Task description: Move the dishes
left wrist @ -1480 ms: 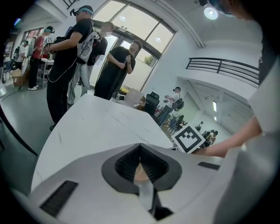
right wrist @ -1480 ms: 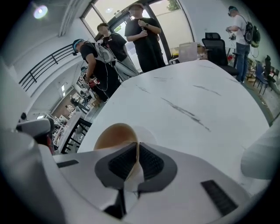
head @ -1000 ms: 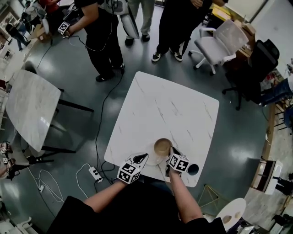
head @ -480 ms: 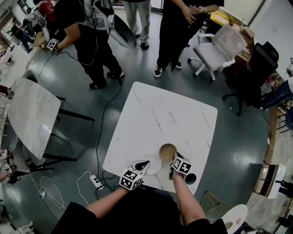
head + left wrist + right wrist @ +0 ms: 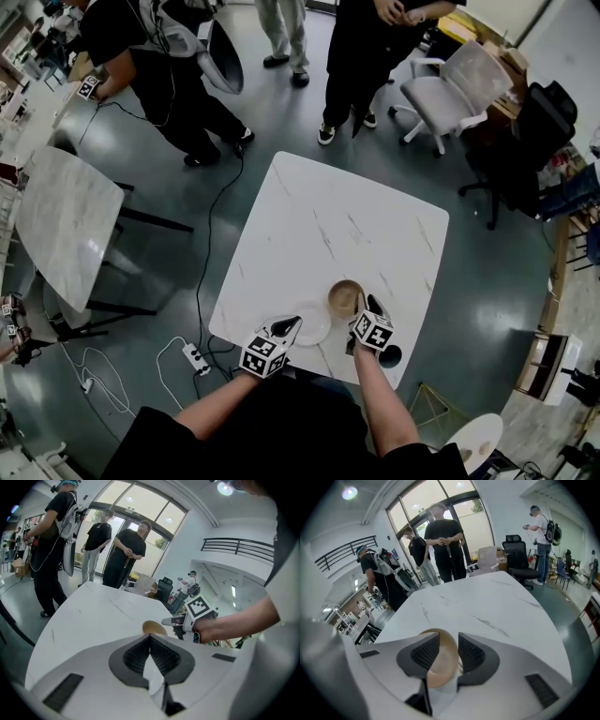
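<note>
Right gripper (image 5: pixel 449 644) pinches bowl (image 5: pixel 345 298) at its near rim. Bowl sits straight ahead of its fingers, near table (image 5: pixel 328 225) front edge, just right of plate (image 5: pixel 311 326). Left gripper (image 5: pixel 150 641) is clamped on plate's near edge. We judge each dish moves with its own gripper, no crossing.

Plate (image 5: pixel 153 673): mostly hidden behind the left gripper (image 5: pixel 150 636); only a sliver showed. Bowl (image 5: pixel 443 663): near side covered by the right gripper (image 5: pixel 449 634). Round table (image 5: pixel 473 439): cut off at the bottom edge.
</note>
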A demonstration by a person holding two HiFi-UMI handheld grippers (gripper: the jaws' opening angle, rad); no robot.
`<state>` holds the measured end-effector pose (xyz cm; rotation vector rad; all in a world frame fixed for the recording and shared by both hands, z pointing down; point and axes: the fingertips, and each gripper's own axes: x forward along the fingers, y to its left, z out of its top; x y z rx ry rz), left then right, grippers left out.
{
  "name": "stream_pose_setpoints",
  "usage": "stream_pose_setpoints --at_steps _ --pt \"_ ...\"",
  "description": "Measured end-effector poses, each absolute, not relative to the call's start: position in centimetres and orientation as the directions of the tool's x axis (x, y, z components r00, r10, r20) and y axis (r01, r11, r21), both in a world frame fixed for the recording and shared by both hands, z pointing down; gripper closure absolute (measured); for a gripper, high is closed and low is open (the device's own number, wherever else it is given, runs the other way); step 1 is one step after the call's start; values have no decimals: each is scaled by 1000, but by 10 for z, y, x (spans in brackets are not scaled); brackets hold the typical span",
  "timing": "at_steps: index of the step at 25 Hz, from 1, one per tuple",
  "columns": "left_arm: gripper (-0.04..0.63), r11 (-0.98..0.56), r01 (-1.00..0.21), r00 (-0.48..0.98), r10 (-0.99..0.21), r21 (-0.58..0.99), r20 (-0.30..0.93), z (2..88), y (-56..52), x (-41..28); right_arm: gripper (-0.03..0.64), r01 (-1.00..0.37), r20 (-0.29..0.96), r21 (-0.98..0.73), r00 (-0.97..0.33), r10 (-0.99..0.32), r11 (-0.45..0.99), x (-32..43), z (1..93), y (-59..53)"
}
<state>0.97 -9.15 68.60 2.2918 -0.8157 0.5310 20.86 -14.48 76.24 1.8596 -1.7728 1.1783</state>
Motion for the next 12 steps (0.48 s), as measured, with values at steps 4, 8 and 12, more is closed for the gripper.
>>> stream_pose_setpoints --at_steps 4,8,12 --pt "578 -582 -682 719 -422 442 553 696 -90 -2 493 -970 679 -216 -70 -731 -108 202 728 -143" --pt "578 -568 -694 707 -423 442 566 705 -86 -16 494 -985 617 -162 -58 -785 -55 190 687 -123" --pt "578 -549 -703 697 -408 451 590 726 -81 -26 506 -970 619 -236 -103 -779 -60 172 694 -81"
